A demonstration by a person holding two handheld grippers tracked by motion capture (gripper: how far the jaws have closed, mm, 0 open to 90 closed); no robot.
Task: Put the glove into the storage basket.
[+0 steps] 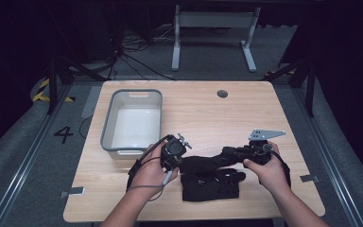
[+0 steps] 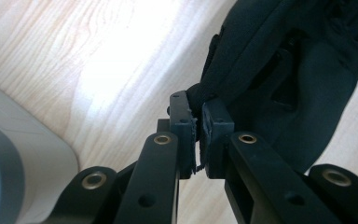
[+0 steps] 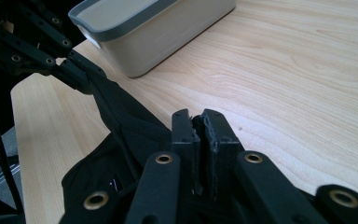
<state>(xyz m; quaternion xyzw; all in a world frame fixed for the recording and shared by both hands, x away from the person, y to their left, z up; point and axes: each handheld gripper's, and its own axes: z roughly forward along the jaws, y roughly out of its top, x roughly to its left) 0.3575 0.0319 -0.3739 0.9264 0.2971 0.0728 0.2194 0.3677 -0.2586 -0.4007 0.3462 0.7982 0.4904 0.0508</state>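
The black garment point(image 1: 210, 177) lies near the table's point(image 1: 264, 109) near edge, right of the grey bin point(image 1: 132, 118). The left gripper point(image 2: 198, 122) is pinched almost closed on a fold of its cloth. The right gripper point(image 3: 200, 135) is likewise clamped nearly closed on another edge, cloth stretched between them.
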